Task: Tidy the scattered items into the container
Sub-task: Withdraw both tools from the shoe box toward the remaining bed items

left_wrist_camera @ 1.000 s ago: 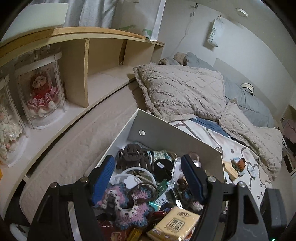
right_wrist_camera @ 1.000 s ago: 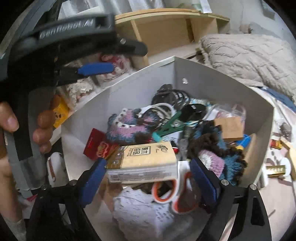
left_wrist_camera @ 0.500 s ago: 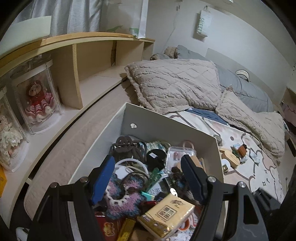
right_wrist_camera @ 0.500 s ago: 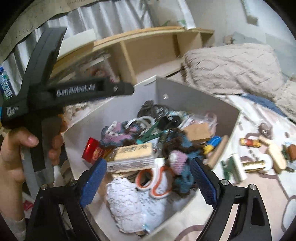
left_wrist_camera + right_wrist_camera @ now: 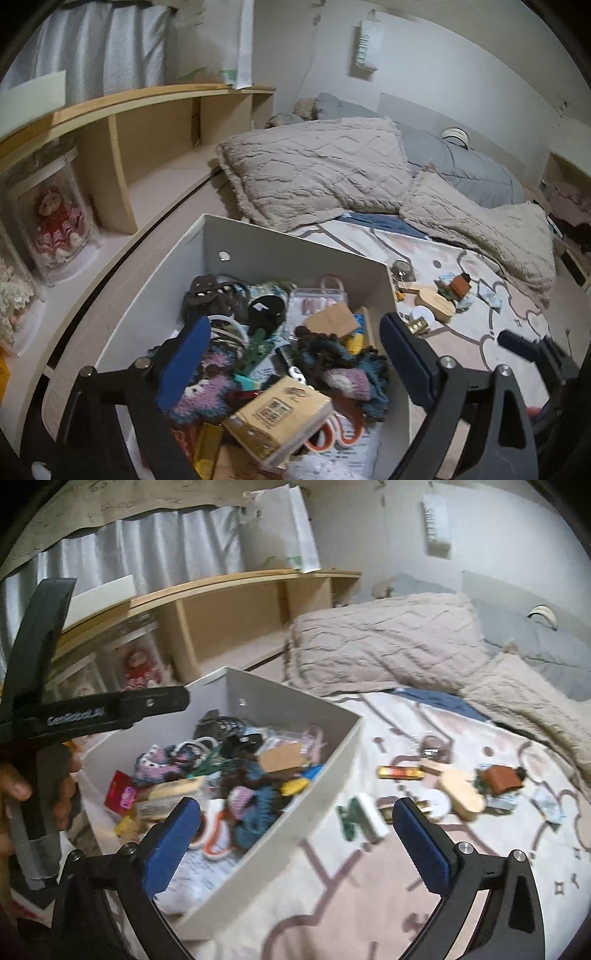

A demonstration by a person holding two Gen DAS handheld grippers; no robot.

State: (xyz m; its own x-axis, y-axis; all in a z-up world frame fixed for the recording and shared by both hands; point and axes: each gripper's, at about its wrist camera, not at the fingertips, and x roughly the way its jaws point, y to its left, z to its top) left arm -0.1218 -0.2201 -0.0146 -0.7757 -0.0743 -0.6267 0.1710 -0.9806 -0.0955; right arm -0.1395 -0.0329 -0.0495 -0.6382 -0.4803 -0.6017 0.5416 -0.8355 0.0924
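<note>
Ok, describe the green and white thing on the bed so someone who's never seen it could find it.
Start at the white box on the patterned bedsheet. Just outside its near wall lies a small block, closer to the box than the other scattered bits. It alone is dark green on one side and white on the other.

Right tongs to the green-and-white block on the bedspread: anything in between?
Nothing visible. The right tongs are open and empty, jaws just widened. The green-and-white block lies on bare bedspread beside the white box, apart from its wall.
</note>
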